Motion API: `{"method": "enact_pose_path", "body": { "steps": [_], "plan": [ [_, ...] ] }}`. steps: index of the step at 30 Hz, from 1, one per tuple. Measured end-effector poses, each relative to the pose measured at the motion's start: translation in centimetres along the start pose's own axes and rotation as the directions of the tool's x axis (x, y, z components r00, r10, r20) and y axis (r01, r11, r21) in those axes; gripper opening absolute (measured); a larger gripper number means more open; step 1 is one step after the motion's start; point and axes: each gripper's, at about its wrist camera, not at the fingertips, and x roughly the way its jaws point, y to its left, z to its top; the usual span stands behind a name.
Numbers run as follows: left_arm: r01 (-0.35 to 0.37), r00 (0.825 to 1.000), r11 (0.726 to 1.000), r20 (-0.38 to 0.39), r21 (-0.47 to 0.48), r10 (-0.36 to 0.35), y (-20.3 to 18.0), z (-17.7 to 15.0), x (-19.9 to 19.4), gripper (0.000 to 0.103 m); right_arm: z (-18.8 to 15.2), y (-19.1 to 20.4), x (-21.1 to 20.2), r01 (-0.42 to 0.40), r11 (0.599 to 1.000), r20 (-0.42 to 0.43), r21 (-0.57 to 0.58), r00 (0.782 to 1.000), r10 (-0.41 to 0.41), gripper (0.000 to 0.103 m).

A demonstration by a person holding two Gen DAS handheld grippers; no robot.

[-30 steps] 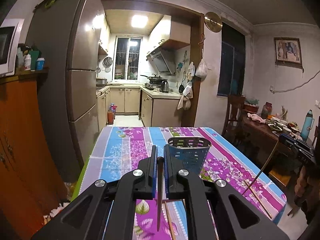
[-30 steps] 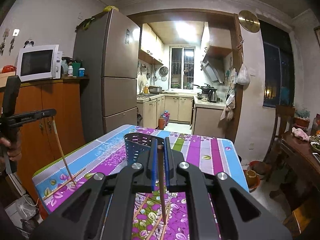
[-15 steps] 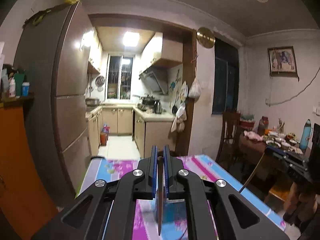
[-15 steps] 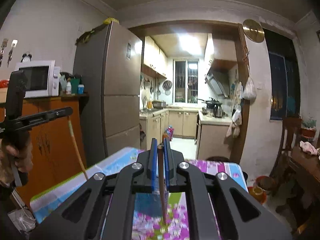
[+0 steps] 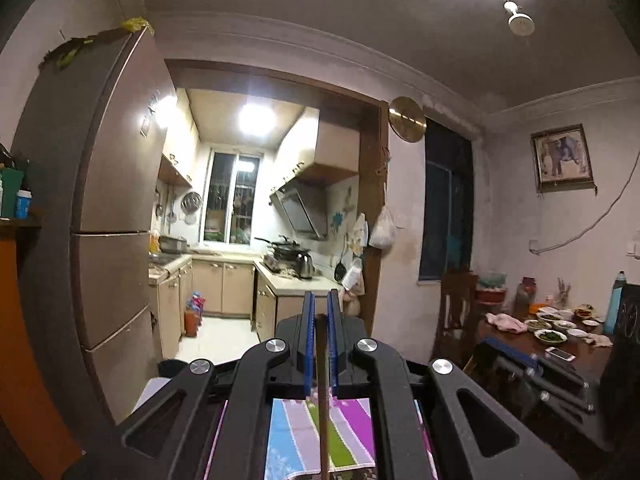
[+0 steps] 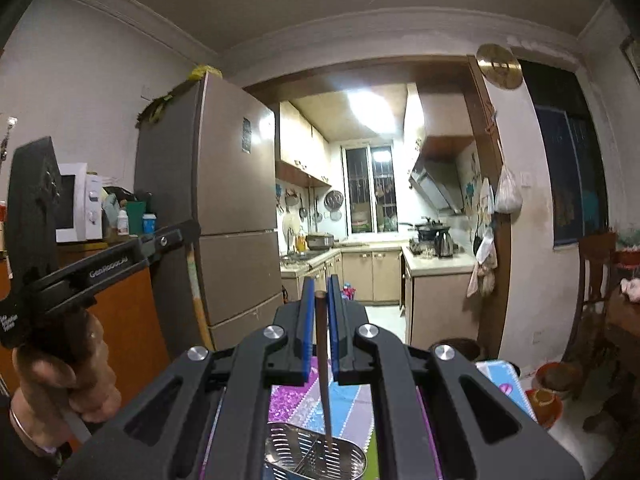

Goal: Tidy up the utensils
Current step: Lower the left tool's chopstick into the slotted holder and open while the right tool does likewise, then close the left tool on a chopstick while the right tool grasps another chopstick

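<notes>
Currently, one thin brown wooden chopstick (image 5: 323, 420) is clamped upright between the blue pads of the left gripper (image 5: 320, 344), and a second brown wooden chopstick (image 6: 322, 360) is pinched likewise in the right gripper (image 6: 319, 328); both jaws are closed narrow on their sticks. Compared with a second ago, both grippers have been raised and carried forward over the floral purple-and-blue tablecloth (image 5: 352, 432), so that far less of the table is seen. The perforated steel utensil basket (image 6: 304, 454) is now found directly beneath the right-hand chopstick, whose tip appears to hang just above or within its rim. It is judged that insertion is imminent on the right. The basket is not visible from the left wrist.
</notes>
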Motion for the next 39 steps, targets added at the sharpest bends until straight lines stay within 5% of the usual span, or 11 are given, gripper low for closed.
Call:
{"method": "enact_pose_path", "body": {
  "steps": [12, 18, 20, 23, 30, 34, 39],
  "plan": [
    [-0.031, 0.993, 0.999, -0.112, 0.009, 0.032, 1.4, -11.1, 4.2, 0.007, -6.6, -0.4, 3.6, -0.007, 0.999, -0.143, 0.047, 0.99, 0.014, 0.005],
    [-0.068, 0.986, 0.998, -0.151, 0.01, 0.069, 2.5, -13.3, 2.9, 0.011, -8.2, 0.4, 3.0, 0.001, 1.0, -0.184, 0.027, 0.983, 0.004, 0.007],
    [-0.083, 0.989, 0.996, -0.122, 0.014, 0.084, 2.8, -12.7, 1.3, 0.015, -7.6, 0.5, 1.9, 0.013, 1.0, -0.162, 0.022, 0.987, -0.009, 0.007],
    [-0.111, 0.993, 0.994, -0.05, 0.0, 0.111, 3.5, -10.8, -1.5, 0.035, -6.1, -0.3, -0.5, 0.02, 0.999, -0.12, 0.03, 0.993, -0.016, 0.007],
    [-0.185, 0.978, 0.982, 0.09, -0.037, 0.188, 6.0, -6.2, -12.7, 0.039, -3.2, -2.3, -9.4, 0.049, 0.999, -0.029, 0.002, 0.998, -0.049, 0.007],
    [-0.205, 0.976, 0.979, 0.073, 0.014, 0.203, 5.8, -6.6, -18.7, 0.043, -3.8, -3.1, -15.0, 0.058, 0.998, -0.039, -0.008, 0.998, -0.058, 0.015],
    [-0.193, 0.976, 0.975, -0.085, 0.112, 0.203, 4.7, -12.3, -24.7, 0.051, -7.5, -2.4, -20.7, 0.089, 0.995, -0.109, -0.042, 0.99, -0.093, 0.027]
  ]
}}
